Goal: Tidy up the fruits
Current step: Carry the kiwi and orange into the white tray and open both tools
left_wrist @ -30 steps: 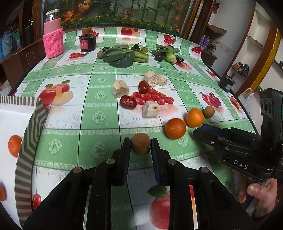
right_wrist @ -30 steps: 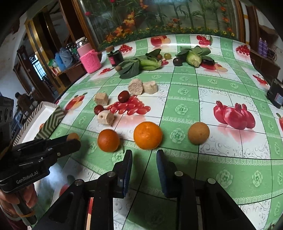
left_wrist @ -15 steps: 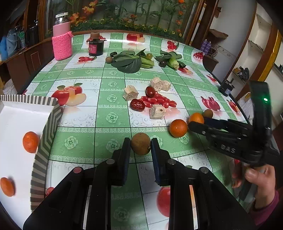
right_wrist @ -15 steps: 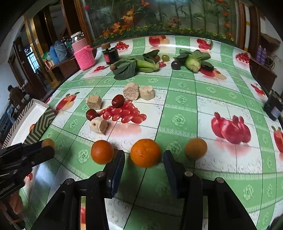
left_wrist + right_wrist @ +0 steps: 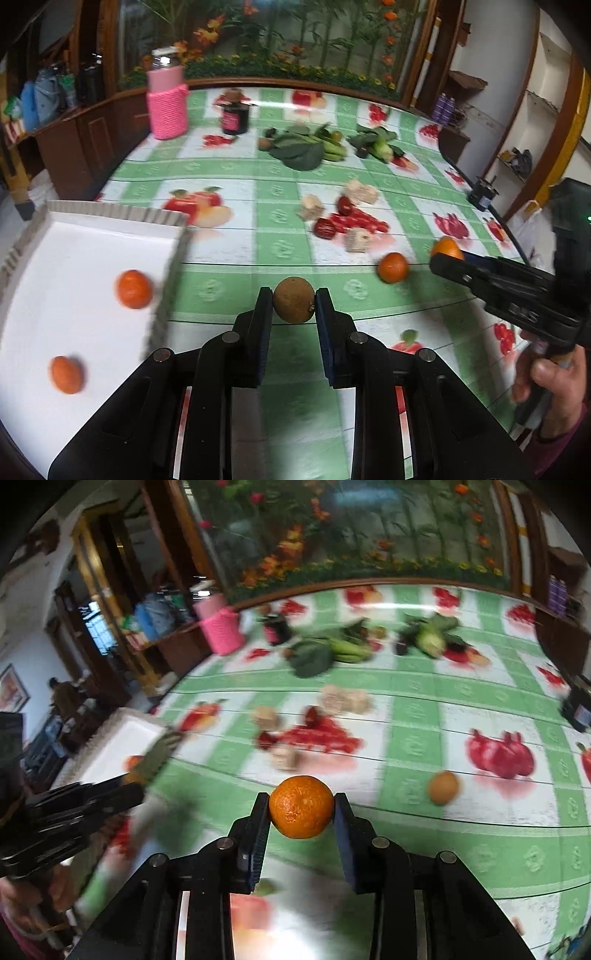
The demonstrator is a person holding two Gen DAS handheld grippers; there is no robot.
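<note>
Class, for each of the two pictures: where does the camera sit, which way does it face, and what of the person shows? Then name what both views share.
Left wrist: on the left gripper, facing along its fingers down across the table; it grips a brown fruit; the right gripper and a hand show.
Right wrist: on the right gripper, facing likewise, clamping an orange.
Shared: the white tray, pink jar, leafy greens.
</note>
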